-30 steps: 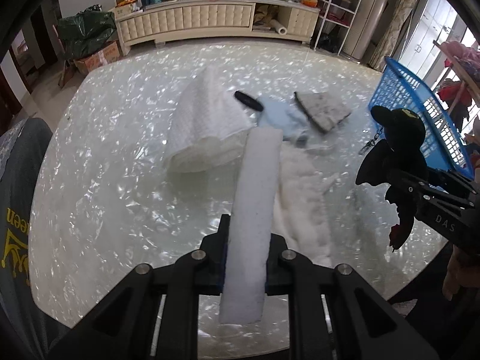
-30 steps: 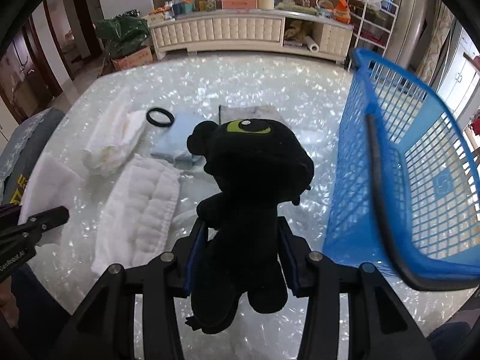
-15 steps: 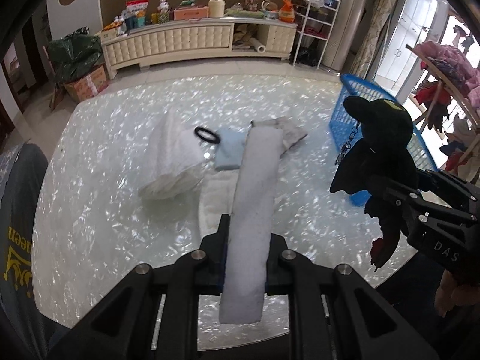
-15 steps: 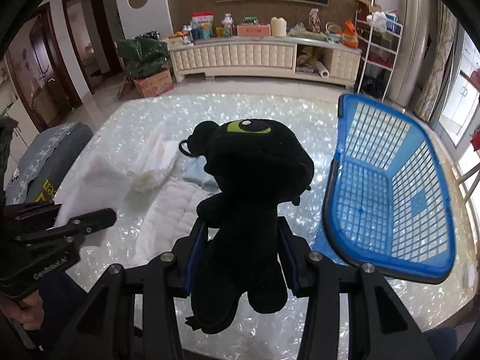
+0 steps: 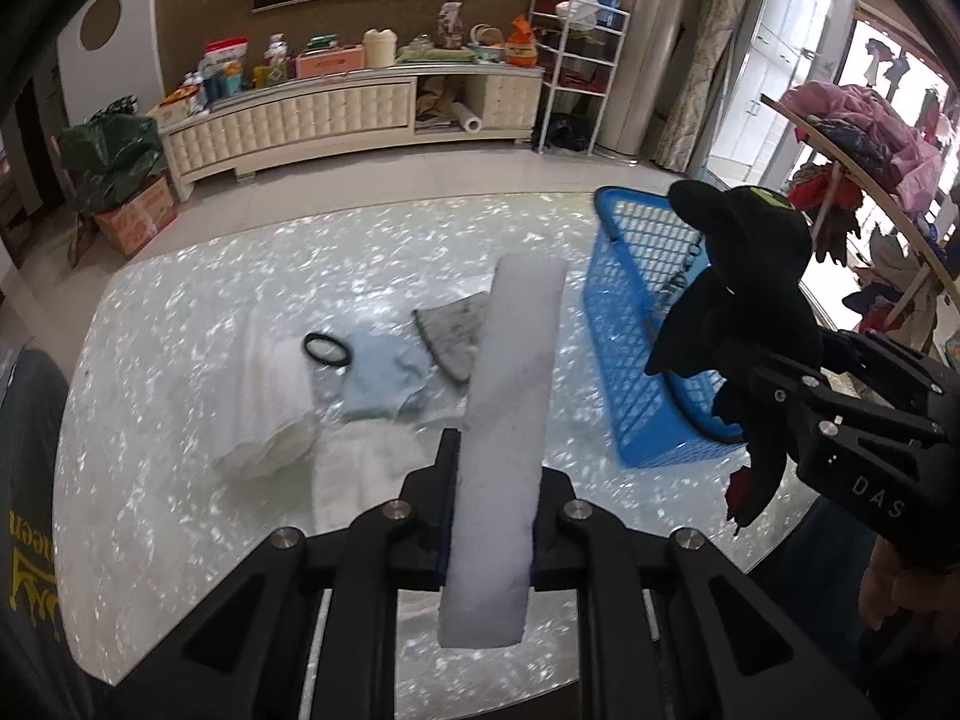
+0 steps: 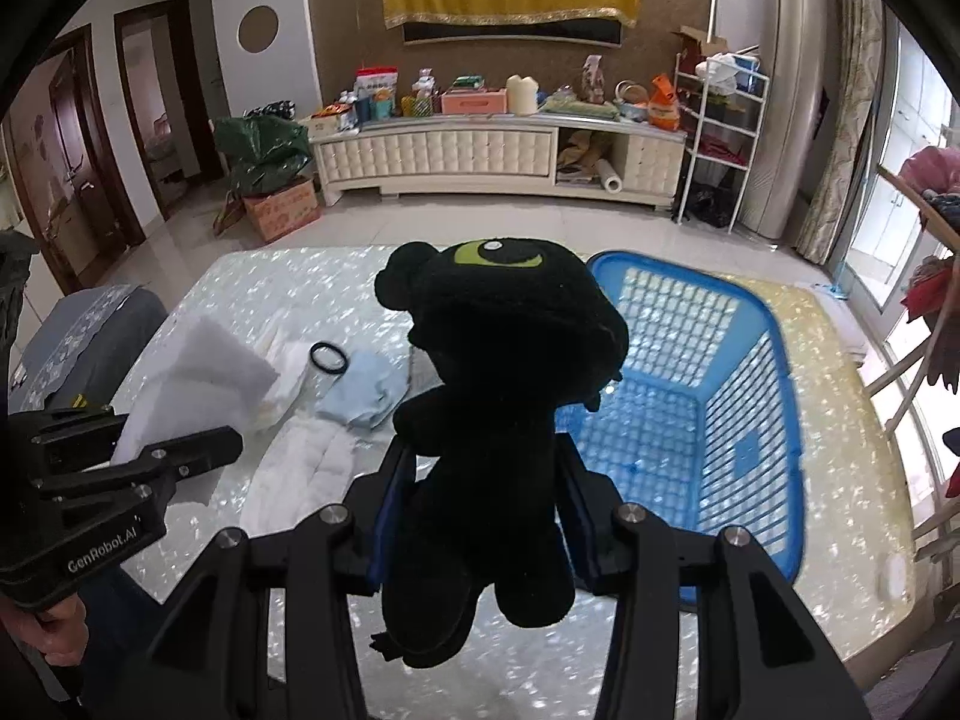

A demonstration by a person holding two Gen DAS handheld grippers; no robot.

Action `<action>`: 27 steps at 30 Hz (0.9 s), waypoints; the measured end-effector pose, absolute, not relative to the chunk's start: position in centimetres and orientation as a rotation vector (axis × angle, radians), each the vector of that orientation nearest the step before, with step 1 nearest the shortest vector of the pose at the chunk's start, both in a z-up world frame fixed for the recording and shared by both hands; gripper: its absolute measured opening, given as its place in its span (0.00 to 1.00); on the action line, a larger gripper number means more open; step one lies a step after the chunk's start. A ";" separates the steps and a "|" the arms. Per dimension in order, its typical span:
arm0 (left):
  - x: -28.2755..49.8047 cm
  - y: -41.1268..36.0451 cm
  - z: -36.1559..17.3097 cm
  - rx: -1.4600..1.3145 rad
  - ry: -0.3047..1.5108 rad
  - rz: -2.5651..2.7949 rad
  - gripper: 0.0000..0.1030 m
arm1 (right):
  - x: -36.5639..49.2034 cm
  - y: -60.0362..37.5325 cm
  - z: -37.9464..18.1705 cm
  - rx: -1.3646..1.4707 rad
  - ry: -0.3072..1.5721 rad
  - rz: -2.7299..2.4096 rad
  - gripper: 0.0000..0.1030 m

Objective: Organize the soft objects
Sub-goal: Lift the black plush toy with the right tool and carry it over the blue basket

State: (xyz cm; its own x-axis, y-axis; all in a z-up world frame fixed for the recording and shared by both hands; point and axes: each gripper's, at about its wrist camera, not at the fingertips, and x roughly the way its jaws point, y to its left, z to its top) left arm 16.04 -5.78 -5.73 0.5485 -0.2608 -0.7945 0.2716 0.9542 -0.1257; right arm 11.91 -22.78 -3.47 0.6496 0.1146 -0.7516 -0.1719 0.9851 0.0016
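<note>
Overhead, left hand-held gripper [image 5: 489,504] clamps one white sponge [image 5: 510,420]; right hand-held gripper [image 6: 480,516] clamps one black plush [image 6: 498,396].

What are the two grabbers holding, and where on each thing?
The left tool pinches the white foam strip near its lower end. The right tool squeezes the black plush toy around its body.

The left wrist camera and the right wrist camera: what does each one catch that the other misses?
Only the left wrist view shows the grey cloth on the table and the clothes rack.

Only the right wrist view shows the blue basket's empty inside and the plush toy's green eye.

Both show the white foam strip in the left gripper, the toy in the right gripper, the black ring and the light blue cloth.
</note>
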 end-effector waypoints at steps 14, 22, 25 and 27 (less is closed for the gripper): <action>18.6 -9.1 -6.7 0.006 0.972 -0.409 0.14 | 14.7 -26.7 -4.9 -0.057 0.876 0.047 0.42; 20.6 -10.1 -7.5 0.020 0.988 -0.396 0.14 | 16.9 -27.3 -7.2 -0.037 0.955 0.024 0.44; 21.1 -10.4 -7.9 0.023 0.997 -0.399 0.14 | 17.7 -28.0 -7.4 -0.044 0.963 -0.004 0.44; 21.5 -10.7 -8.2 0.025 1.003 -0.400 0.14 | 18.6 -28.8 -7.8 -0.040 0.983 -0.016 0.44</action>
State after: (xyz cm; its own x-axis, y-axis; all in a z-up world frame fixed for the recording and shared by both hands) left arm 21.49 -10.65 -8.21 0.4714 -0.3151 -0.8237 0.3376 0.9273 -0.1615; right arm 18.62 -28.76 -7.85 0.5547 -0.0316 -0.8314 -0.0049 0.9991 -0.0412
